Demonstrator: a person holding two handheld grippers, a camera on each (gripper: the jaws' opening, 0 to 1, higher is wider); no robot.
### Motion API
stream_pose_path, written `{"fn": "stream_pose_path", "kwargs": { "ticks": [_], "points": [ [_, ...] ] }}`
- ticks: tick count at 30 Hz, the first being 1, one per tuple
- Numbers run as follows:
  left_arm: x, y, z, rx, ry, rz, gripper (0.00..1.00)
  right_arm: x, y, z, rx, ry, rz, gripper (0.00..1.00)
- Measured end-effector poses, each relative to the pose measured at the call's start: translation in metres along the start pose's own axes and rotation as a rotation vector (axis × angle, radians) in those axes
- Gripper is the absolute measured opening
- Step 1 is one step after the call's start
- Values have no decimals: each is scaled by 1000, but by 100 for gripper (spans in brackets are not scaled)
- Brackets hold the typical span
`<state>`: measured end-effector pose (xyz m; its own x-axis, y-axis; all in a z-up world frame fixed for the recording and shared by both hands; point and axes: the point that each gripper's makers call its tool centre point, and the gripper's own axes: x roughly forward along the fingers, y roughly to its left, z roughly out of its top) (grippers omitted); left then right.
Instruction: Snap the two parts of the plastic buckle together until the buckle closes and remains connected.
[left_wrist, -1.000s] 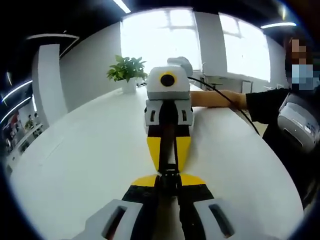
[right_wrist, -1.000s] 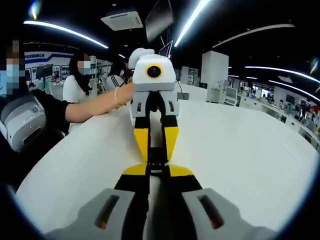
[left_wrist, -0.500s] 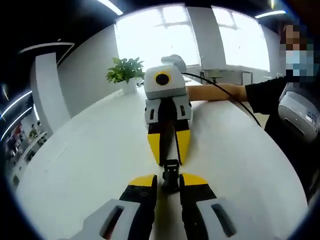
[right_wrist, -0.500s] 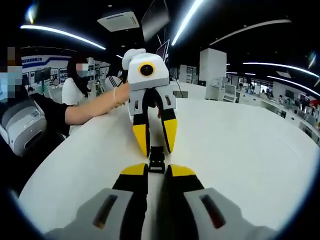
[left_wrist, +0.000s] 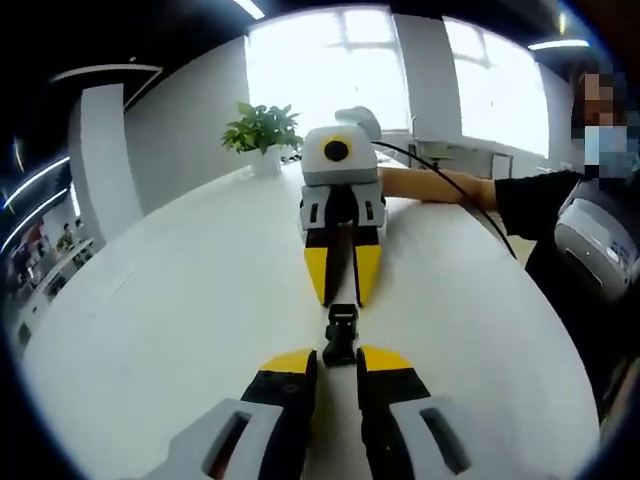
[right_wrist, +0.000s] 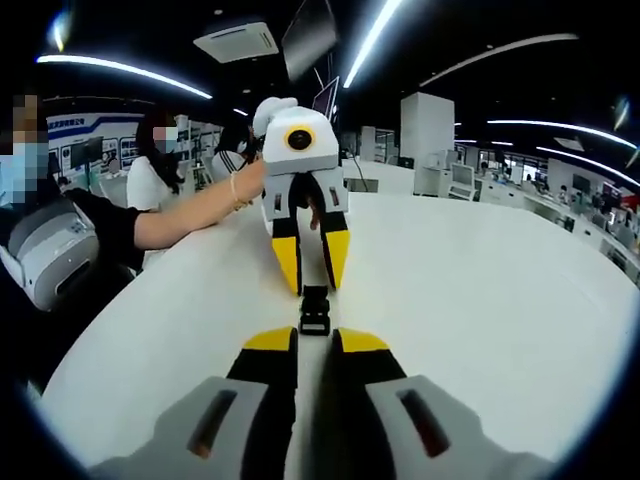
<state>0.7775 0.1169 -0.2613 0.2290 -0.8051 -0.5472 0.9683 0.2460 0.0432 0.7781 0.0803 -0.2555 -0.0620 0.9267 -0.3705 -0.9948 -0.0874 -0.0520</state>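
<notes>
A: What is worrying you here?

B: The buckle (left_wrist: 340, 334) is lying low in the middle of the left gripper view, just past the yellow tips of the left gripper (left_wrist: 337, 358). Those jaws are standing almost together with only a thin slit between them. I cannot tell whether they are pinching its near end or merely sitting next to it.

A: And the other one?

B: The right gripper (left_wrist: 340, 292) is facing it from the centre of that frame, jaws nearly together, tips just beyond the buckle and apart from it. In the right gripper view the buckle (right_wrist: 315, 310) is sitting below centre between the right gripper (right_wrist: 316, 340) at the bottom and the left gripper (right_wrist: 312, 279) above, touching neither as far as I can judge.

A: So the risk?

B: If the latch is only half caught, the two halves may be coming apart once nothing is pressing on them. A nudge from either tip could also be sliding it across the smooth white table (left_wrist: 180, 300).

A: How is the buckle looking?

B: It is appearing as one small black piece, longer than wide, lined up with both grippers, with a slotted frame at the far end. It is too small to show any seam or whether the prongs are fully seated.
</notes>
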Motion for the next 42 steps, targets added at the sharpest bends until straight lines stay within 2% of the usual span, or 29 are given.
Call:
{"fn": "stream_pose_path", "kwargs": {
  "ticks": [9,18,28,33,36,42],
  "points": [
    [6,-4,1,-32,-6,-14,12,3,3,1,-8,7,12,14],
    [10,-10,3,-49,-22,-37,12,4,8,2,-19,54,5,13],
    [13,-14,7,18,-17,-44,12,2,9,1,-55,95,-12,12],
    [13,-14,7,0,-6,-42,11,2,8,2,-75,129,-16,12],
    [12,-14,7,-5,-6,-46,11,2,8,1,-54,153,-16,11],
    [12,-14,8,2,-11,-53,10,2,9,1,-56,157,-2,11]
  ]
}}
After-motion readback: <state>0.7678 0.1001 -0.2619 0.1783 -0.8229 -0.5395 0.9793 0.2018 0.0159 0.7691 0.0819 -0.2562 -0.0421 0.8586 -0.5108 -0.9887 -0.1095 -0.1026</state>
